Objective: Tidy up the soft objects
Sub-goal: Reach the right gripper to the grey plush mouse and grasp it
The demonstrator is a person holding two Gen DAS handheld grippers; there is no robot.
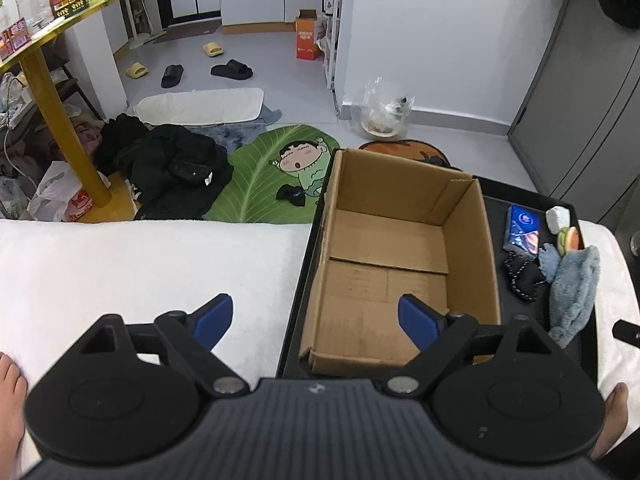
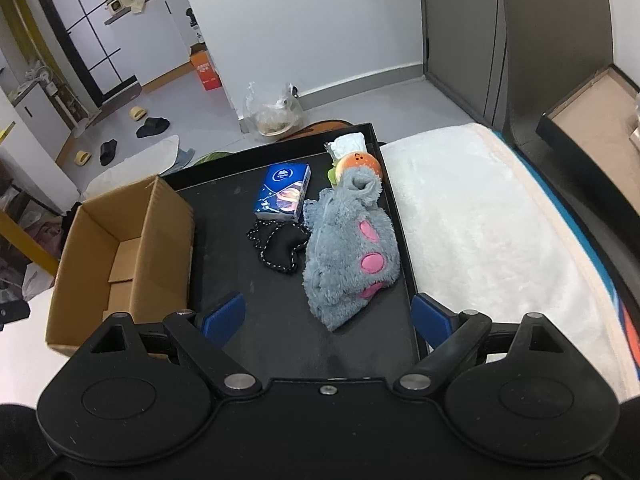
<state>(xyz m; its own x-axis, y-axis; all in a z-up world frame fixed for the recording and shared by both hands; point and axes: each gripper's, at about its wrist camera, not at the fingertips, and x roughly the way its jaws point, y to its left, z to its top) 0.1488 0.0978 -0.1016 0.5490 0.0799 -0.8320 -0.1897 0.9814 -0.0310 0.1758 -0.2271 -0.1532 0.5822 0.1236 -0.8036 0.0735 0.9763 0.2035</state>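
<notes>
My right gripper [image 2: 328,320] hangs spread over the grey plush [image 2: 348,252] on the tray [image 2: 224,248]; I'd pinch its thick middle. Left gripper [image 1: 316,320], also spread, waits near the empty box [image 1: 384,276].

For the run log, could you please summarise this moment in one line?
left gripper open | right gripper open | cardboard box empty | grey plush on tray

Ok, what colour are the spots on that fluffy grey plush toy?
Pink, on the fluffy grey plush toy; clearest in the right wrist view.
</notes>
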